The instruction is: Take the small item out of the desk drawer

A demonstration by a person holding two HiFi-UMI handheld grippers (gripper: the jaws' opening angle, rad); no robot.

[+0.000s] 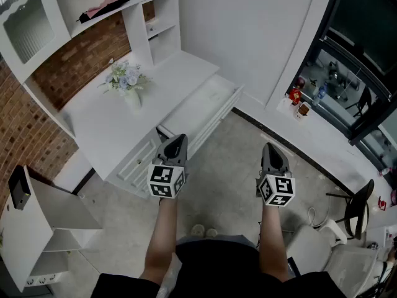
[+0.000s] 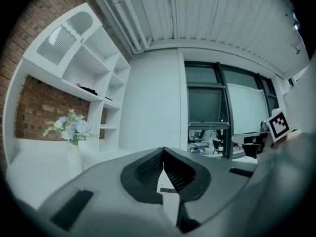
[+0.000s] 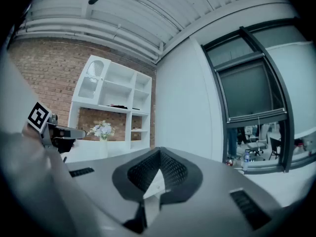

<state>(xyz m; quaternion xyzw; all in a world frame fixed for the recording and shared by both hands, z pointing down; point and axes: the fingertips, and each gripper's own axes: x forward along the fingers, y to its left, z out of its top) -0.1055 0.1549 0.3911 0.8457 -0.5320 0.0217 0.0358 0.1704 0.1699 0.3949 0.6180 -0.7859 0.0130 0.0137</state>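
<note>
The left hand-held gripper (image 1: 176, 141) and the right hand-held gripper (image 1: 273, 150) sit side by side in the lower middle of the head view. Both are held level, in front of the person's body. Each one's own view shows its dark ribbed pads meeting at the tips with nothing between them, so both are closed and empty, likely a carrying posture before any reach.

The long white desk drawer (image 1: 208, 101) stands pulled out just above the left hand-held gripper, at the frame's centre, so its inside is open to reach from above. The small item should lie in there, but the pale drawer floor shows nothing I can make out.

A white vase of pale flowers (image 1: 127, 84) stands on the white tabletop (image 1: 105, 126) at upper left, clear of the drawer.
</note>
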